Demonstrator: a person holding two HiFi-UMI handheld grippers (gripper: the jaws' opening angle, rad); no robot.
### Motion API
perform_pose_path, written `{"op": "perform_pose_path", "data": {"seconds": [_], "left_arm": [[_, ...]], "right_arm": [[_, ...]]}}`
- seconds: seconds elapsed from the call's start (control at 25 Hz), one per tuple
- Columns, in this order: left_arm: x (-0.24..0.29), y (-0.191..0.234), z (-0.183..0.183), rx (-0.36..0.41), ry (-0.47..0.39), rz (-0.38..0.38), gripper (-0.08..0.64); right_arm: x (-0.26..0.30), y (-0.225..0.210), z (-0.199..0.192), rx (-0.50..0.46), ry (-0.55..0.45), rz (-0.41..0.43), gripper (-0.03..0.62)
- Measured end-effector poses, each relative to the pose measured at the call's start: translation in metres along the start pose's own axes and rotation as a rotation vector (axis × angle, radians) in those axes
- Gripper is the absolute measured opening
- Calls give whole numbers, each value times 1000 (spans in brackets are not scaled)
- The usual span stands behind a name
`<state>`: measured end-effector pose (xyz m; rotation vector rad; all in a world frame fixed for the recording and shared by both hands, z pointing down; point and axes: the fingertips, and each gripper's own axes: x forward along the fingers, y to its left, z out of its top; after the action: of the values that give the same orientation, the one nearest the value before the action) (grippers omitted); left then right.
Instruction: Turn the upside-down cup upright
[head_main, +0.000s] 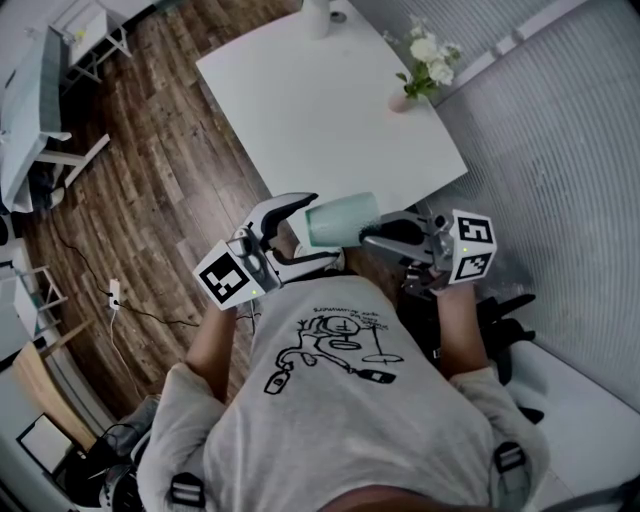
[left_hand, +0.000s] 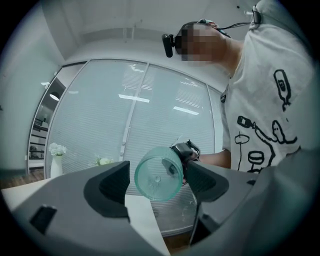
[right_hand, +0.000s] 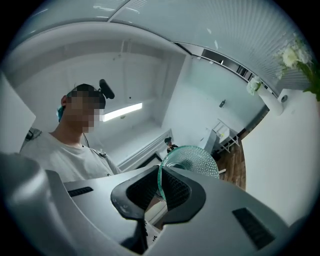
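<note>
The cup (head_main: 342, 220) was held on its side, its rim clamped by the right gripper (head_main: 374, 235). The left gripper (head_main: 309, 230) was found wide apart, apparently clear of the cup.

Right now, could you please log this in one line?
right gripper: shut on translucent green cylindrical cup rim | left gripper: open | cup: sideways, airborne

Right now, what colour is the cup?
The cup is translucent pale green; left gripper view shows it best.
</note>
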<state>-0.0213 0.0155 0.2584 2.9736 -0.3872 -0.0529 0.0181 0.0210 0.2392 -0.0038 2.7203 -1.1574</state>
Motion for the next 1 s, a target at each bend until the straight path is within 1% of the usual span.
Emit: {"op": "perform_pose_path", "data": {"seconds": [0.28,0.44,0.56,0.76,1.0], "left_arm": [[6,-7,1,5,1,-56,351],[8,-7,4,14,-5,-62,350],[8,-8,6,22,-12,-69,322],[7,-9,8,23,-33,-78,316],[7,-8,9,26,-46,-83,313]], "right_arm": [[4,2,-5,12,16,32,46],[4,2,-5,18,17,40,45],[4,2,-6,22,16,42,46],[5,4,-6,28,14,53,46],[5,5,-4,6,22,43,48]]}}
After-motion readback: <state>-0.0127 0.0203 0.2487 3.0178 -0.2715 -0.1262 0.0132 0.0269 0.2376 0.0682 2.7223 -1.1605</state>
